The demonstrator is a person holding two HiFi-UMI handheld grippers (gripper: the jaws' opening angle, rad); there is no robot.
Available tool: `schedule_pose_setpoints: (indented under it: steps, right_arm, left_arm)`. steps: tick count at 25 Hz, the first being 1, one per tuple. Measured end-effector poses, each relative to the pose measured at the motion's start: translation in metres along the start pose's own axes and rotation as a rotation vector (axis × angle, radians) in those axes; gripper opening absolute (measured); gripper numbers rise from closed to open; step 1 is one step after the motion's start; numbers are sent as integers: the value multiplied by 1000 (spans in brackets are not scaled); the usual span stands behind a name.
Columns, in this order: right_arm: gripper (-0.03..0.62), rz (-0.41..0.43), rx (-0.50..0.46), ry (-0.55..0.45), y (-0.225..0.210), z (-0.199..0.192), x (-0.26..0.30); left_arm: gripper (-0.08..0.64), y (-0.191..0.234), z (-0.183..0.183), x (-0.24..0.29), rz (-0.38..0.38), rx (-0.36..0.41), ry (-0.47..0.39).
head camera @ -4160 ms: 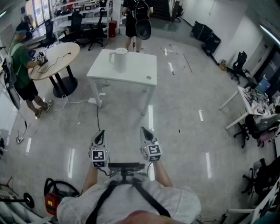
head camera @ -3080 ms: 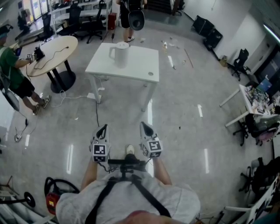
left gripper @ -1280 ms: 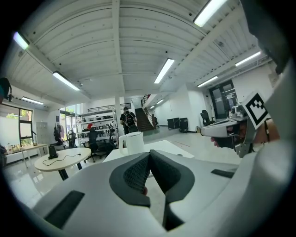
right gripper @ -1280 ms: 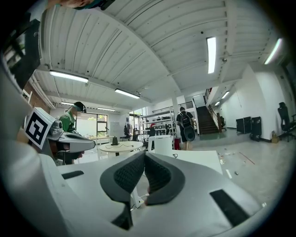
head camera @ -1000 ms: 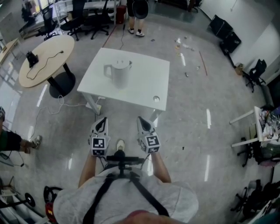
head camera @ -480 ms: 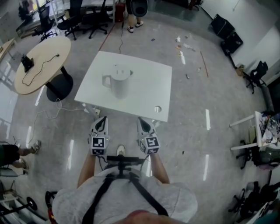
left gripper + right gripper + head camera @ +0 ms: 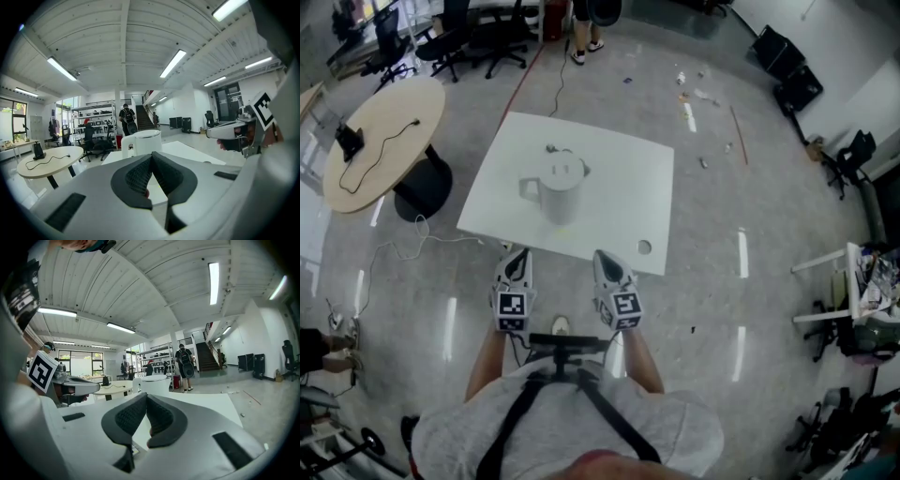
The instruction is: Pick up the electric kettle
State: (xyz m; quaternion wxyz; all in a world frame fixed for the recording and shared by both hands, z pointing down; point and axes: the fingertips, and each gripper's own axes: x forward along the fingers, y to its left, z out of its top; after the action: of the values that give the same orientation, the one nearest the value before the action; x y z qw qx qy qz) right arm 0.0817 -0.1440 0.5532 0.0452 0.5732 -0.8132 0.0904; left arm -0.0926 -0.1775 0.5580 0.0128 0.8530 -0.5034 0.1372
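Both grippers are shut with nothing between their jaws. The left gripper (image 7: 518, 258) and the right gripper (image 7: 602, 260) are held side by side, pointing forward, just short of the near edge of a white rectangular table (image 7: 623, 178). Each has a smooth, pale grey shell and carries a cube with black-and-white square markers. Their dark, finely ribbed pads (image 7: 136, 176) meet at the tips. The white electric kettle (image 7: 560, 192) stands upright on the smooth tabletop, left of its middle and well apart from both grippers. It is a plain cylinder with a flat round lid, a loop handle on its left and a small spout on its right. A small round hole (image 7: 644, 247) is cut near the table's near right corner. To the left stands a round beige table (image 7: 380, 131) with a thin black cable (image 7: 389, 141) lying across it. The floor (image 7: 722, 309) is glossy grey and reflects long strips of light.
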Motion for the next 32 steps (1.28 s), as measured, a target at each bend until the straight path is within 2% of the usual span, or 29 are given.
schedule_pose_setpoints:
  steps: [5, 11, 19, 21, 24, 25, 29, 32]
  right_arm:
    - [11, -2, -3, 6, -3, 2, 23]
    - [11, -46, -2, 19, -17, -2, 49]
    - [14, -15, -12, 19, -23, 7, 78]
    - [60, 4, 4, 24, -22, 8, 87]
    - [103, 41, -21, 42, -22, 6, 98]
    - [110, 51, -29, 42, -23, 3, 101]
    - [267, 82, -75, -17, -26, 2, 119]
    - [330, 79, -87, -31, -32, 0, 131]
  left_arm:
    - [6, 20, 4, 19, 2, -60, 9]
    - [6, 41, -3, 41, 33, -55, 41]
    - [6, 58, -1, 67, 47, -37, 64]
    - [11, 60, 0, 73, 45, -35, 65]
    - [59, 62, 1, 83, 47, -43, 47]
    - [99, 61, 1, 86, 46, -40, 48]
    - [157, 64, -3, 98, 60, -18, 44]
    - [197, 73, -3, 107, 105, -38, 51]
